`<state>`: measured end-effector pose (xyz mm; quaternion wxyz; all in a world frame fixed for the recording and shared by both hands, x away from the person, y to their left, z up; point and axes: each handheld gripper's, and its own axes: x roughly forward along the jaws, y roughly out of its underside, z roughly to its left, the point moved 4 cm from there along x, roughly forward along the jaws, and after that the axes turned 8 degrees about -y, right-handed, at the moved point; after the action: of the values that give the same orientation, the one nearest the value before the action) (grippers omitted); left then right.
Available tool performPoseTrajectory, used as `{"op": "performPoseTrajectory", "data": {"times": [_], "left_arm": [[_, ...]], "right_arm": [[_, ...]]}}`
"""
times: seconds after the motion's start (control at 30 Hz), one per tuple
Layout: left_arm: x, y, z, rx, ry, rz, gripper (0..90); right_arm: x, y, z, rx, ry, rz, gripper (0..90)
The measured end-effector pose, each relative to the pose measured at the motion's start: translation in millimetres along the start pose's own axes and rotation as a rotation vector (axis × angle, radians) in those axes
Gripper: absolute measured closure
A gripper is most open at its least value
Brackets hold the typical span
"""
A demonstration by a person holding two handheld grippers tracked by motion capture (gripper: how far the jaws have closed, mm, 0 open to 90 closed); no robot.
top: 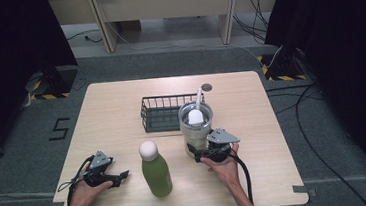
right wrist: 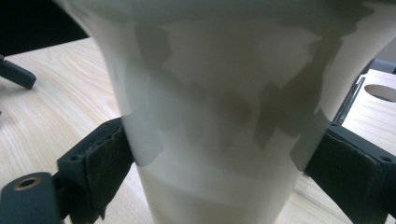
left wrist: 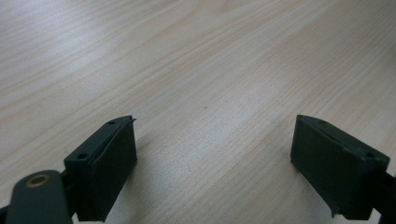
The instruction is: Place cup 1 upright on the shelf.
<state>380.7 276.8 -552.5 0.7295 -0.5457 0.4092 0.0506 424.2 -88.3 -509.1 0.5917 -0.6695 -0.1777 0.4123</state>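
the translucent cup (right wrist: pixel 210 112) is clamped low by the right gripper (top: pixel 214 151), likely for steadiness. the left gripper (left wrist: pixel 215 163) is rested released on the table (left wrist: pixel 210 56), nothing held.

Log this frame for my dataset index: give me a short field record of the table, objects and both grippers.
surface: wooden table
objects: green bottle with white cap; clear tumbler with straw; black wire basket
left gripper: open, jaws apart over bare wood, holding nothing
right gripper: jaws closed against the tumbler's lower body
basket position: behind the tumbler, appears empty
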Motion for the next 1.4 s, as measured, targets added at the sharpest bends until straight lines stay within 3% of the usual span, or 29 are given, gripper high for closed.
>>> {"op": "performPoseTrajectory", "data": {"times": [0.6,1.4], "left_arm": [[-0.1,0.0,0.0,0.001,0.0,0.0,13.4],[0.0,0.0,0.0,0.0,0.0,0.0,13.4]], "right_arm": [[17.2,1.4,-2.4,-0.006,0.004,-0.097,9.2],[18.3,1.1,-0.5,-0.026,-0.013,-0.126,11.0]]}}
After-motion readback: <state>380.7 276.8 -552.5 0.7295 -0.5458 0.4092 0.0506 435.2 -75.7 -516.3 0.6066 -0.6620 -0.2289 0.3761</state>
